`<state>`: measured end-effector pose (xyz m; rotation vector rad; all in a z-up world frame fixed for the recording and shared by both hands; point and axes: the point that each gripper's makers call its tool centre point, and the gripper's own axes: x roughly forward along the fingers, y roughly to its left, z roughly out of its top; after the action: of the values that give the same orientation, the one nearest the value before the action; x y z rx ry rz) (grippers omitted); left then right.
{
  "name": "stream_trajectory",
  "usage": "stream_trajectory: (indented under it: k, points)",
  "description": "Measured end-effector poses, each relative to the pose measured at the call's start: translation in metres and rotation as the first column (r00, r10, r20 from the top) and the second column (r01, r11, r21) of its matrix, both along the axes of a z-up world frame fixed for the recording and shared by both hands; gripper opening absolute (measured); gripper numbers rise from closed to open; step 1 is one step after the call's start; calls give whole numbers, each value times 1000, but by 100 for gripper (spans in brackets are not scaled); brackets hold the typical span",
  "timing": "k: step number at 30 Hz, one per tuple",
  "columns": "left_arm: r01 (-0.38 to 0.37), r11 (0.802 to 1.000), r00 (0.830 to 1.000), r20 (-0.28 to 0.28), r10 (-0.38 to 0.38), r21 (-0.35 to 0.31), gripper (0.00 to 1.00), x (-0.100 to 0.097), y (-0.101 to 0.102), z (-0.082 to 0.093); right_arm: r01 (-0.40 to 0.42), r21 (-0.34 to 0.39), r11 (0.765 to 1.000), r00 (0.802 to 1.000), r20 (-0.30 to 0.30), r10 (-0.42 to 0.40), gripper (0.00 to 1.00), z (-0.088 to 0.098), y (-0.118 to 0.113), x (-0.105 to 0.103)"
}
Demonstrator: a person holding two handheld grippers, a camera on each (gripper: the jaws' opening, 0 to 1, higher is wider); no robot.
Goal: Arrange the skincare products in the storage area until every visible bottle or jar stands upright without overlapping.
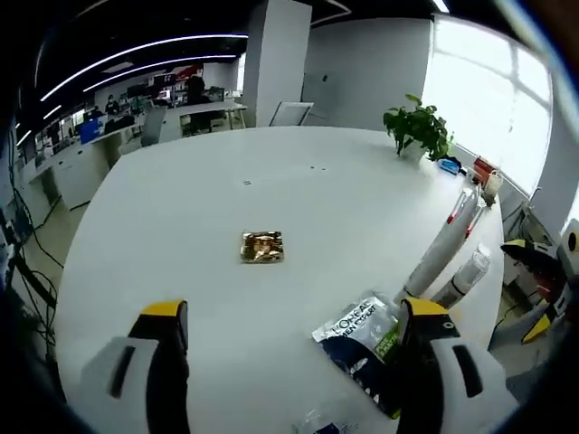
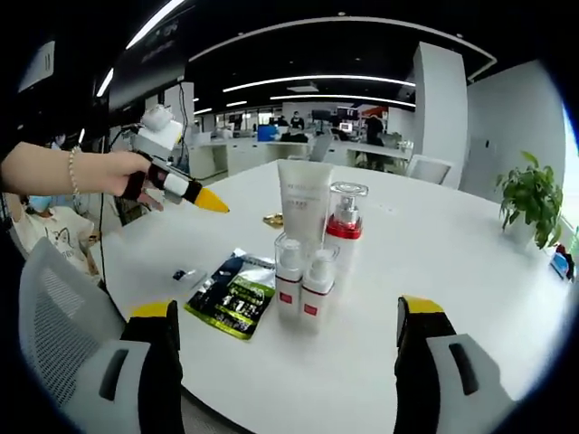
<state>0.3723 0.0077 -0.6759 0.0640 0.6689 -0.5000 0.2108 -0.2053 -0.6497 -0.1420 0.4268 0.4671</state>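
In the right gripper view a white tube stands upright on the white table, with a red-banded pump bottle beside it. Two small white bottles in a clear pack stand in front. A dark L'Oreal sachet lies flat to their left. My right gripper is open just short of them. My left gripper hovers in a hand at the left. In the left gripper view my left gripper is open above the table, with the sachet, tube and a clear bottle to its right.
A small gold square lies mid-table; it also shows behind the tube. A small dark piece lies near the sachet. A potted plant stands at the table's far edge. A grey chair is at the near left.
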Motion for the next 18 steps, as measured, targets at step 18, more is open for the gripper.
stream_trajectory:
  k: [18]
  points:
    - [-24,992,996,-85,35,125,81,92,-10,-57,50,-12,999,999,-17,-50,100,-4,-9,3]
